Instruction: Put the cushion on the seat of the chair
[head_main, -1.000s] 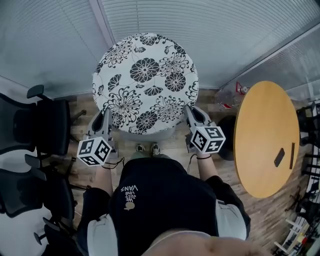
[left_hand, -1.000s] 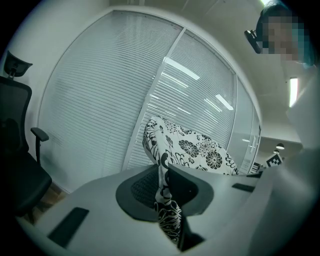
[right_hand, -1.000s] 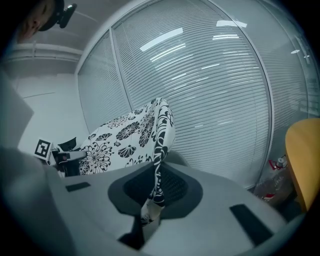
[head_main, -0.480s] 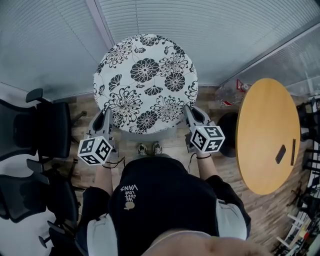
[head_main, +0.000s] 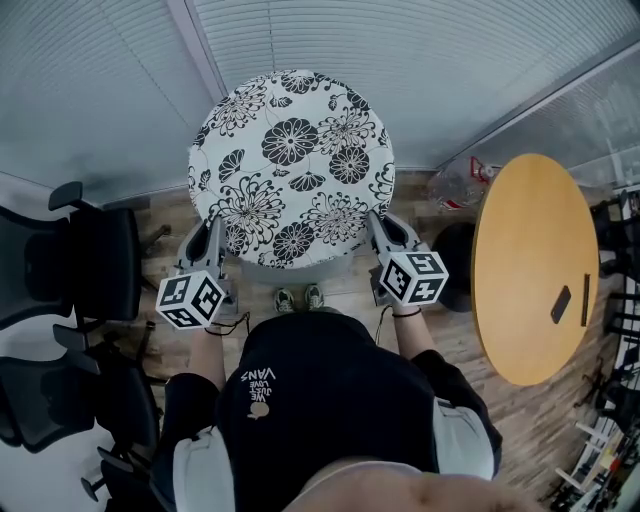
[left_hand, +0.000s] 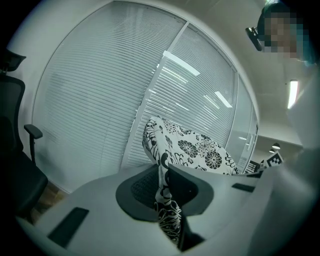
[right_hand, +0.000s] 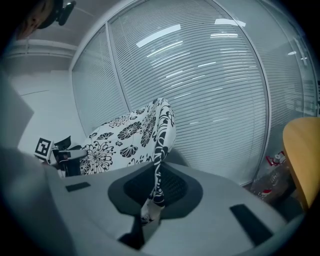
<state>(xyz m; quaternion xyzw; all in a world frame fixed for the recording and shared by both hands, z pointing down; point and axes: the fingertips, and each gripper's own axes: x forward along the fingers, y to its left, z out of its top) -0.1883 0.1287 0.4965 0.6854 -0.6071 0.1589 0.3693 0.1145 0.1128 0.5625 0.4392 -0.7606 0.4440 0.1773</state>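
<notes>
The floral cushion (head_main: 290, 165) is held in the air, its near edge clamped in both the left gripper (head_main: 214, 236) and the right gripper (head_main: 377, 229), so its setting on a chair seat is judged undone.

1. Closed white blinds (head_main: 450, 60) cover the far glass walls.
2. A wood floor (head_main: 455, 345) lies below them.
3. Two black office chairs (head_main: 90, 260) stand at the left.
4. A round wooden table (head_main: 530, 270) stands at the right.

cushion (head_main: 290, 165): white, black flower print | table (head_main: 530, 270): yellow-tan wood | office chairs (head_main: 75, 275): black | blinds (head_main: 450, 60): pale grey | floor (head_main: 455, 345): brown
</notes>
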